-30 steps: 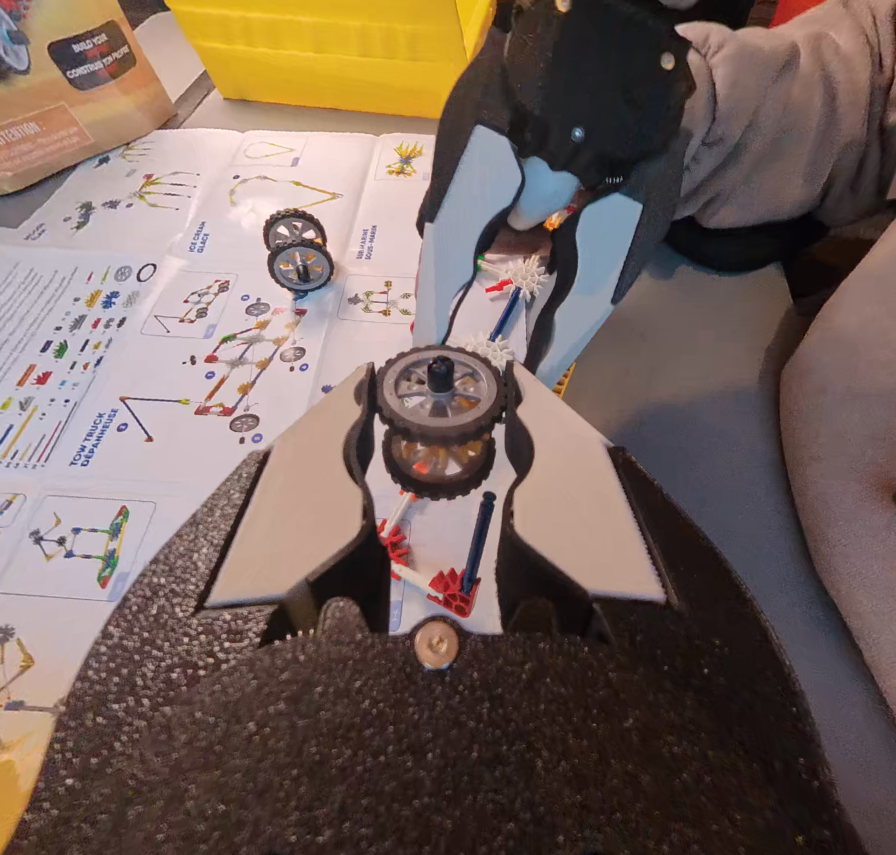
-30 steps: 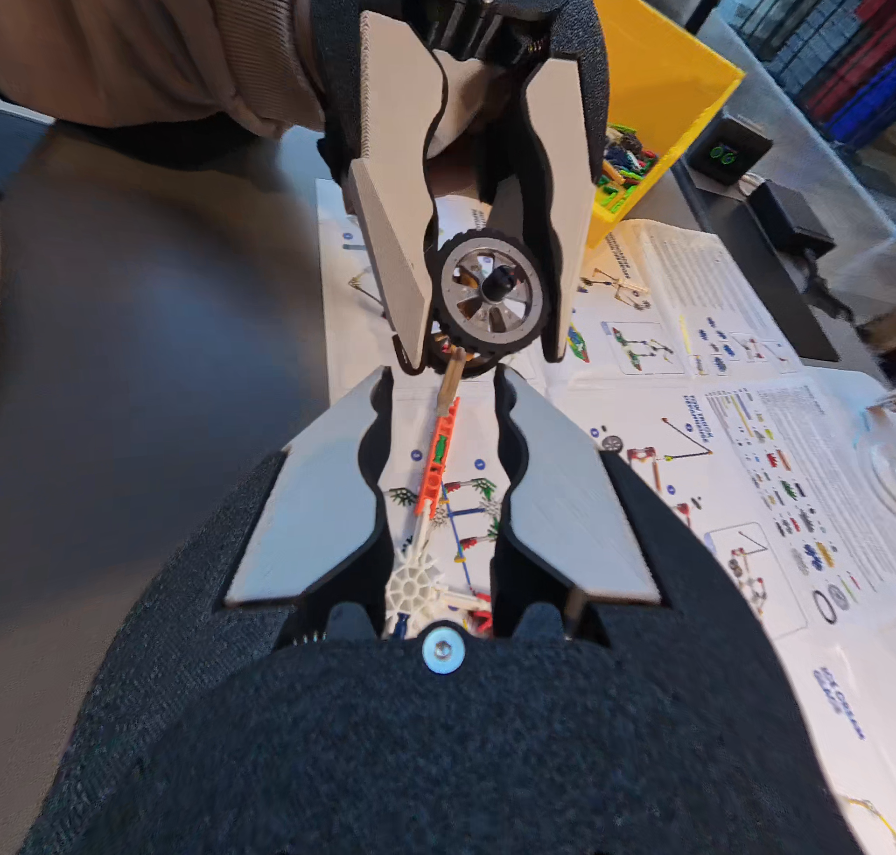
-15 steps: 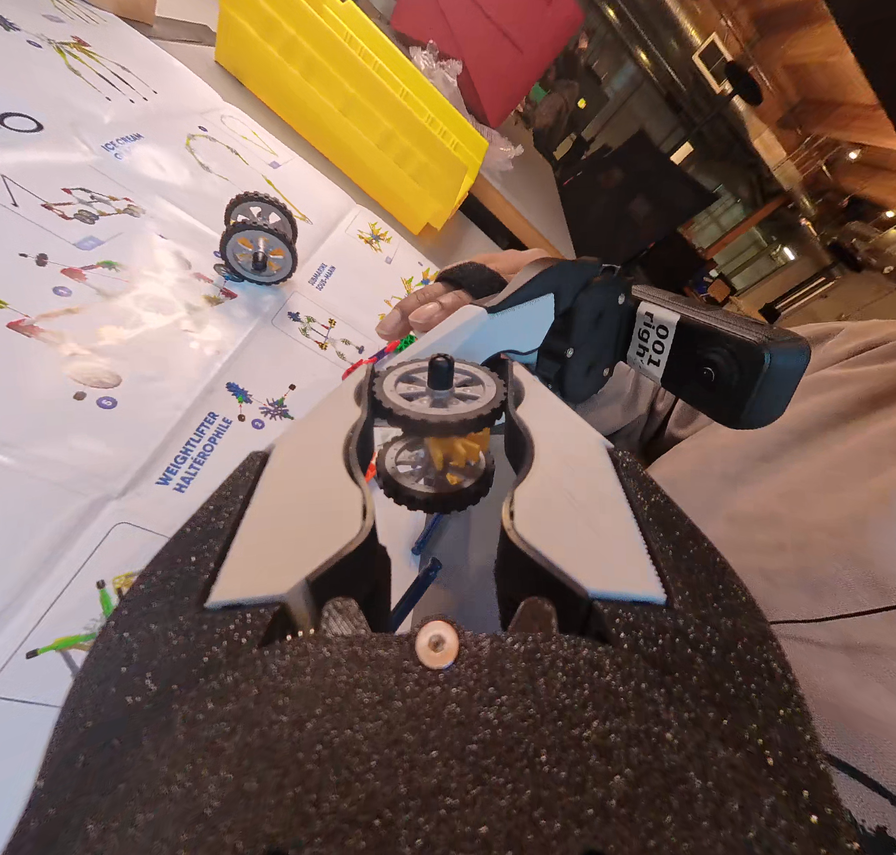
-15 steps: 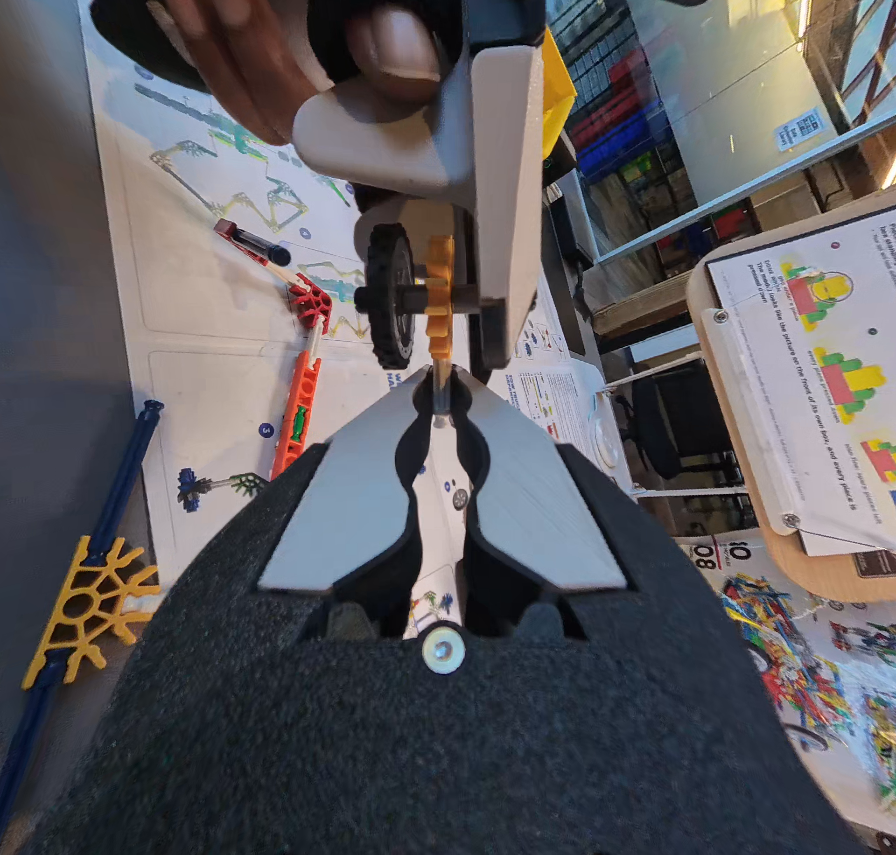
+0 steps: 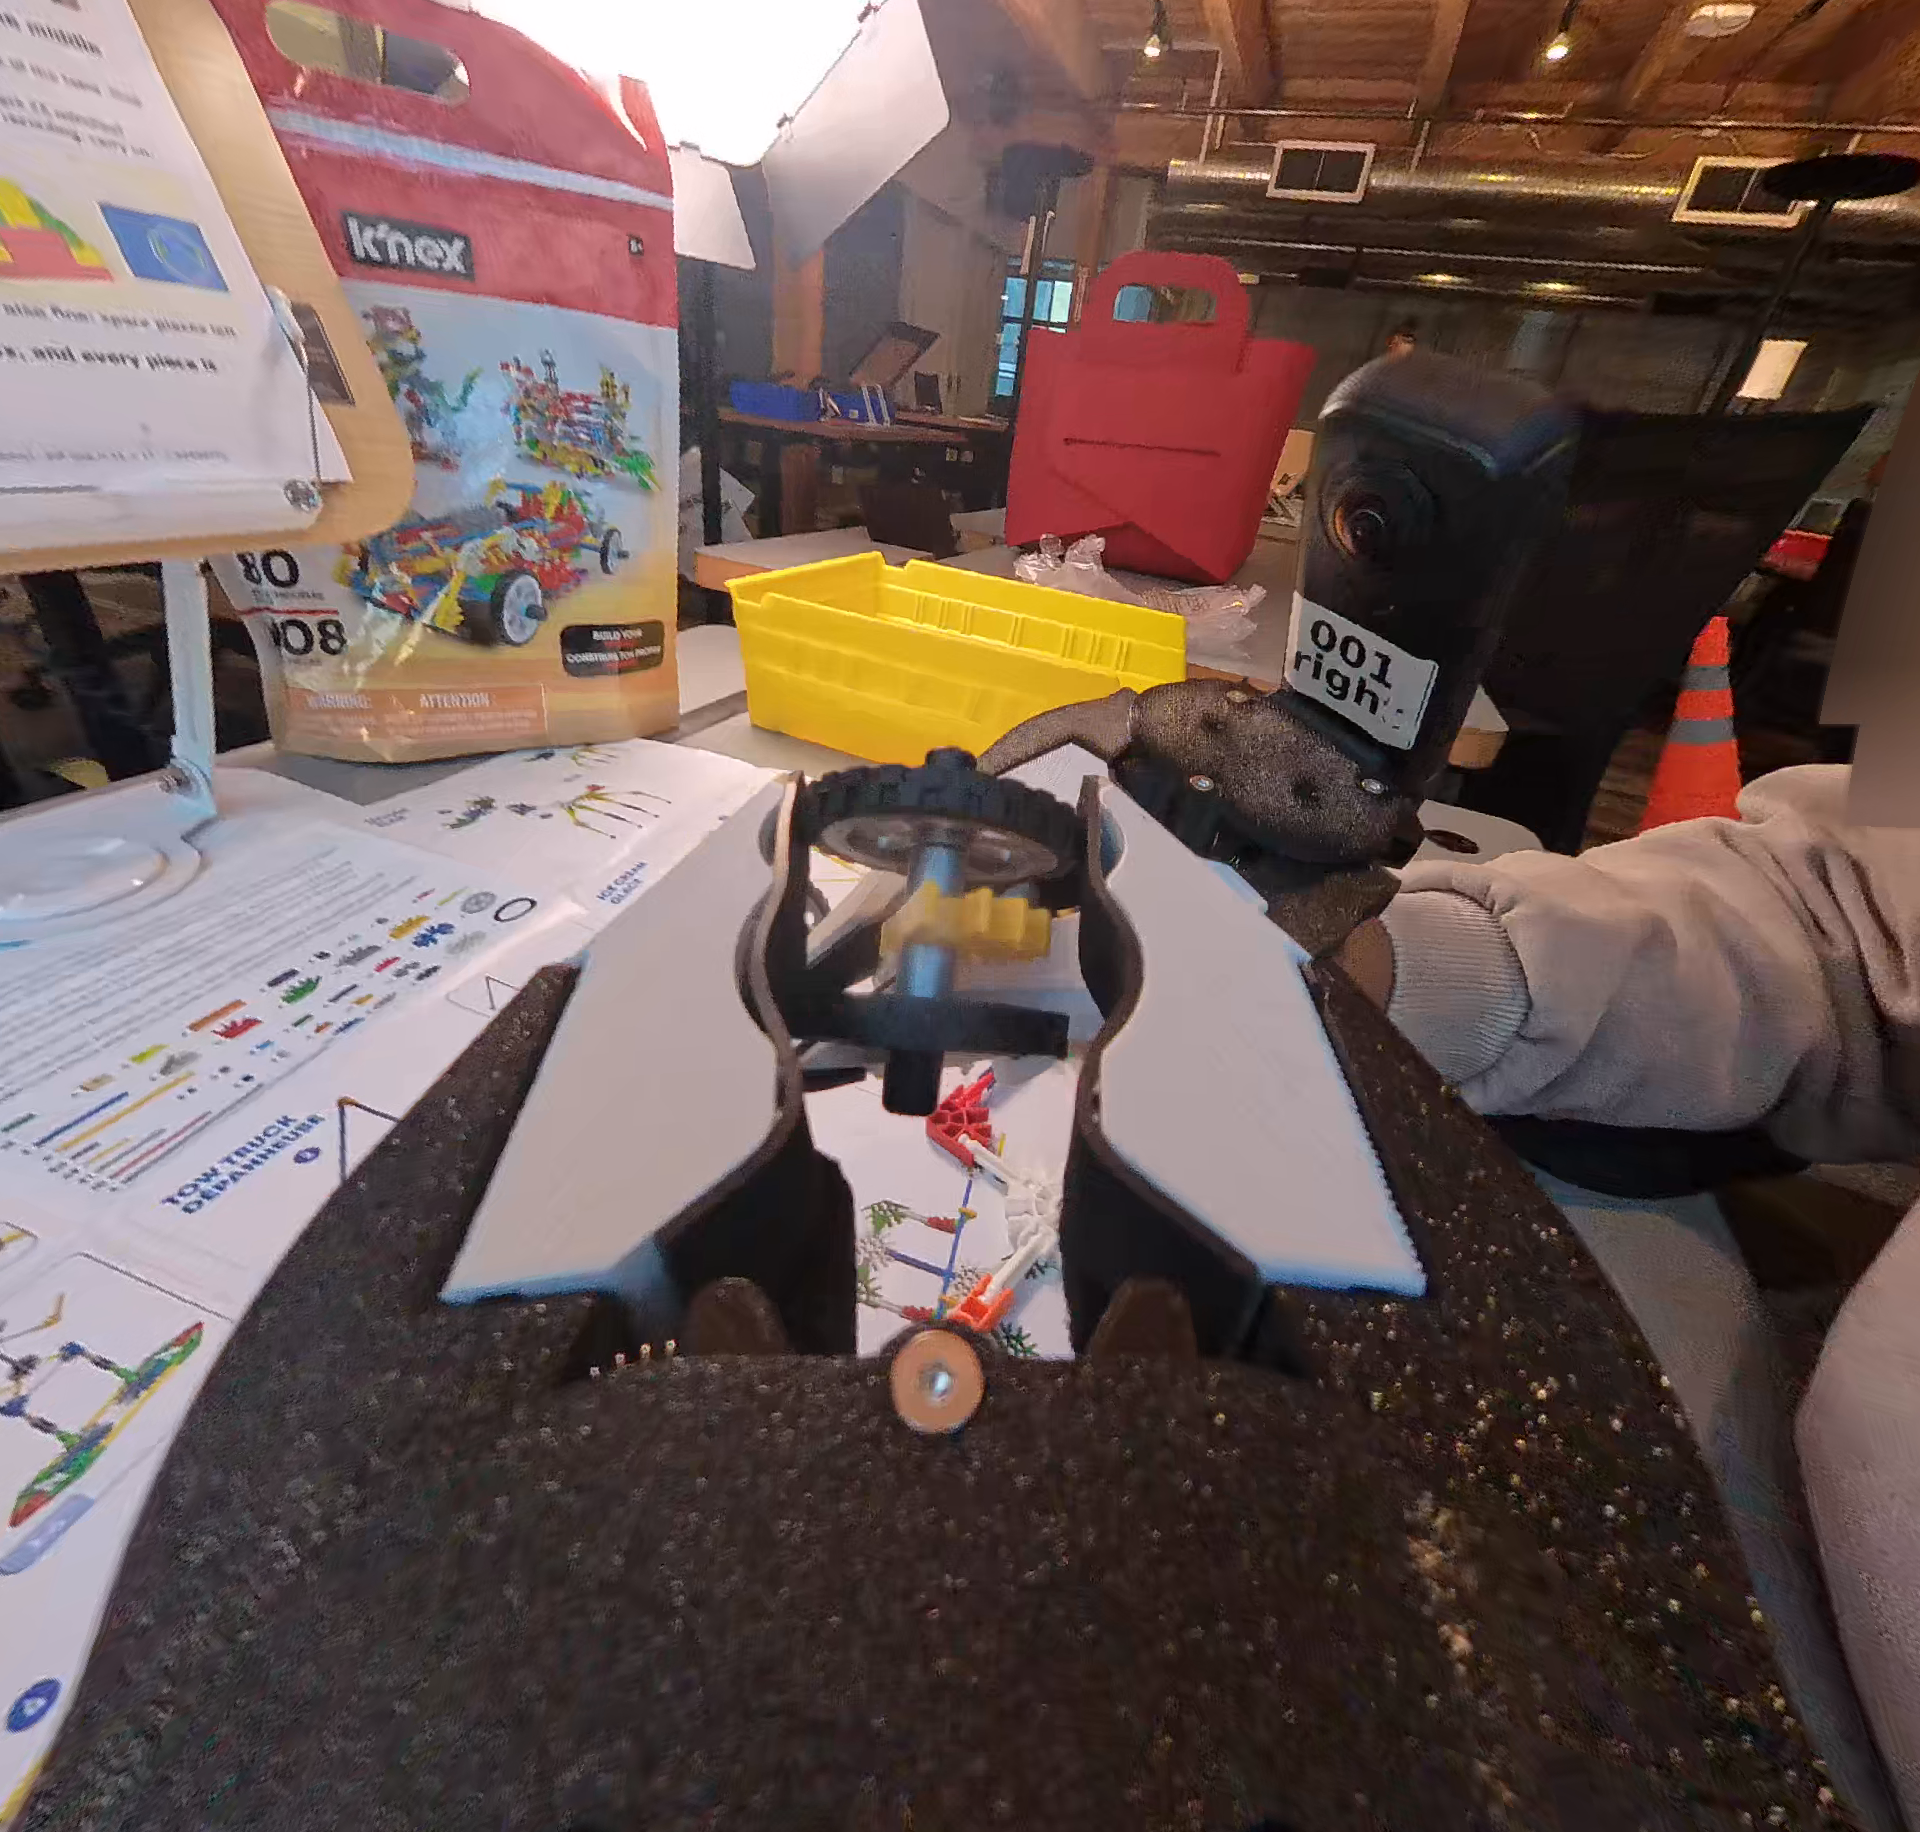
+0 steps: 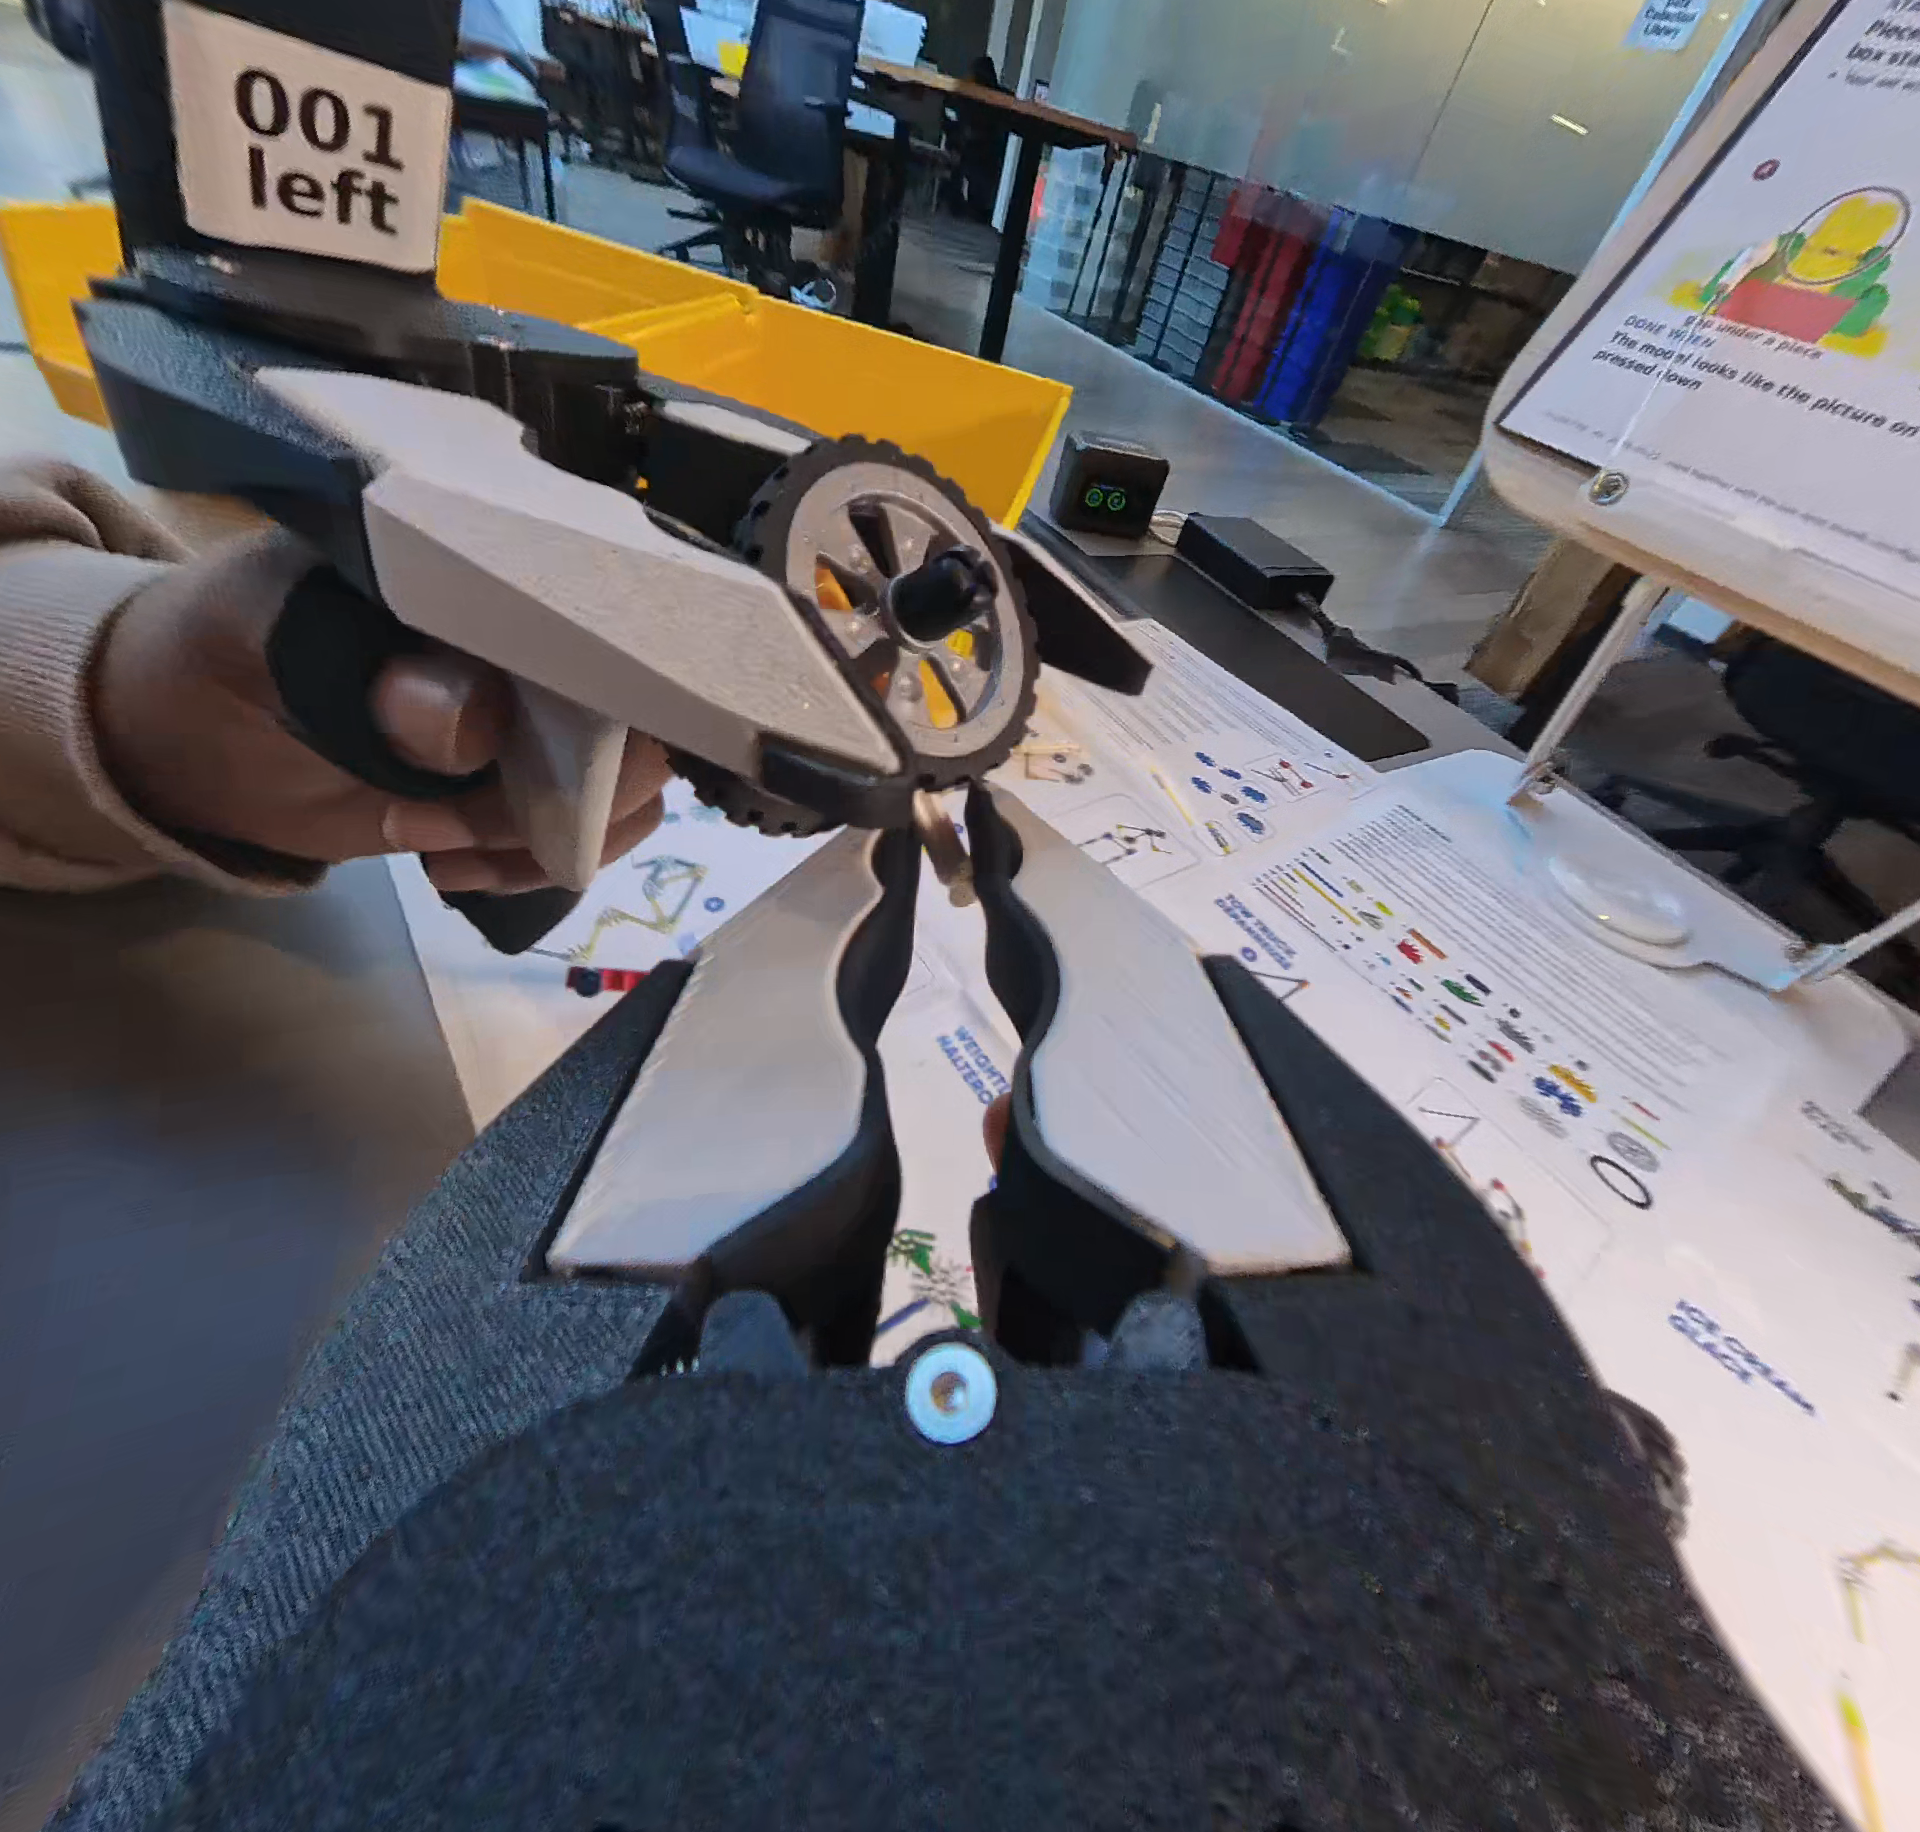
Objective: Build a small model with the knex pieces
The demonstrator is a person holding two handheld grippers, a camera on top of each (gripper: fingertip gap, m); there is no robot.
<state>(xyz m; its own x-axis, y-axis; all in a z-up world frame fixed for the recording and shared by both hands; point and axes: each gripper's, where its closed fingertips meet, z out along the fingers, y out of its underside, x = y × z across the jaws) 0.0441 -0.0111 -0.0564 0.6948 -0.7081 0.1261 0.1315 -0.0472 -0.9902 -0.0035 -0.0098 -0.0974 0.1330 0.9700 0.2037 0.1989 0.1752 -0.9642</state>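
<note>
Fingers of the right gripper (image 6: 943, 826) were pinched nearly together on a short tan rod (image 6: 940, 847), whose upper end ran up between the two tyres of the wheel assembly (image 6: 914, 629); judging by that line, the rod was being held steady at the yellow gear (image 5: 971, 925) on the axle. The left gripper (image 5: 935, 847) was clamped on that assembly, its jaws pressing the black tyres from both sides so that the grey axle (image 5: 925, 935) with its black end caps stood across the gap and the gear between the wheels was left reachable. Both tools were held clear above the table, probably to give room around the piece.

Beneath them lay the unfolded instruction sheet (image 5: 260, 951), and on it, seen between the left gripper's fingers, a loose build of red, white and orange connectors (image 5: 977, 1200). A gloved hand (image 6: 343, 733) gripped the left tool's handle. Farther back sat a yellow bin (image 5: 935, 650), a printed toy-kit bag (image 5: 468, 494) standing upright, and a red bag (image 5: 1153, 432) on another table. A card on a white stand (image 6: 1714, 224) stood to the right, angled toward the worker.
</note>
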